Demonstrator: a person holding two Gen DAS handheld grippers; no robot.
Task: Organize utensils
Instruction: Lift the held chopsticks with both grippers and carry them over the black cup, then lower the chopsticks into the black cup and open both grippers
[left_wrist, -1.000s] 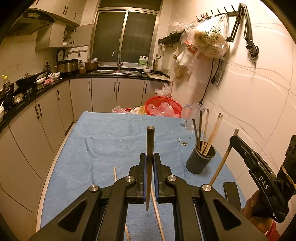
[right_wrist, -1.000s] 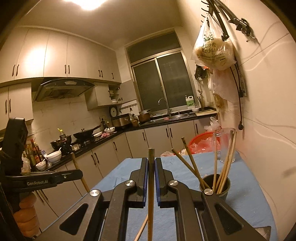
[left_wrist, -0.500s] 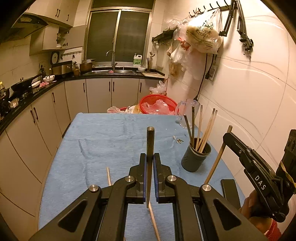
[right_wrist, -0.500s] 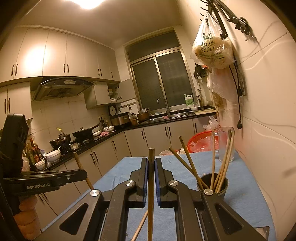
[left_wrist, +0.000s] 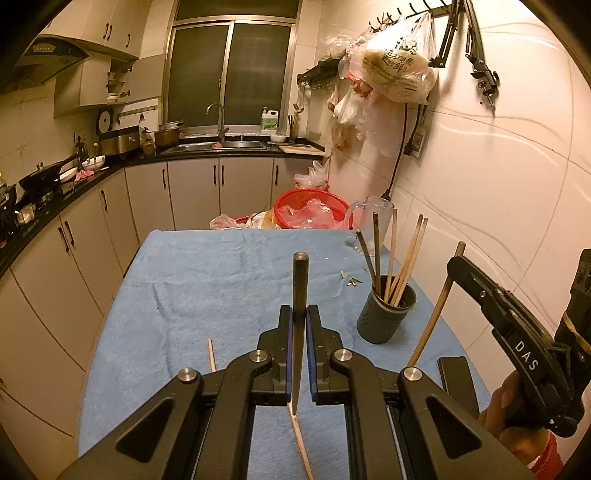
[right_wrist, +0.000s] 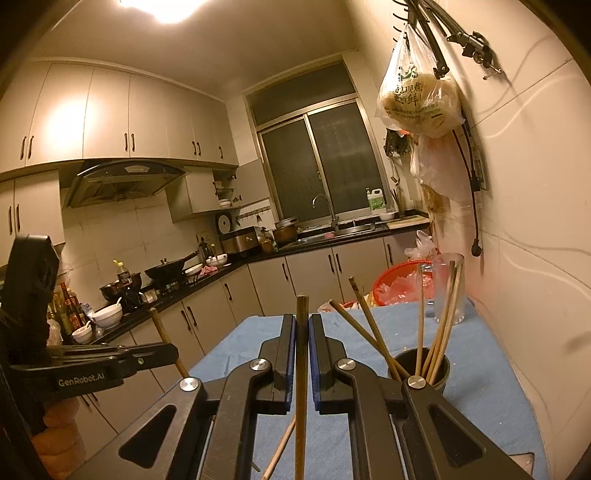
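Observation:
My left gripper (left_wrist: 299, 314) is shut on a dark chopstick (left_wrist: 300, 288) held upright above the blue cloth (left_wrist: 207, 295). My right gripper (right_wrist: 303, 325) is shut on a wooden chopstick (right_wrist: 302, 354), also upright; it also shows in the left wrist view (left_wrist: 436, 310) at the right. A grey holder cup (left_wrist: 386, 317) with several chopsticks stands right of the left gripper and also shows in the right wrist view (right_wrist: 441, 369). Two loose chopsticks (left_wrist: 211, 354) lie on the cloth below the left gripper.
A black phone-like slab (left_wrist: 456, 376) lies near the cloth's right front. A glass jug (left_wrist: 373, 214) and a red basket (left_wrist: 310, 206) stand at the far end. The tiled wall (left_wrist: 498, 184) is close on the right; kitchen cabinets (left_wrist: 74, 240) run on the left.
Both grippers have drifted slightly, with the holder cup shifting a little in view. Both still hold their chopsticks upright.

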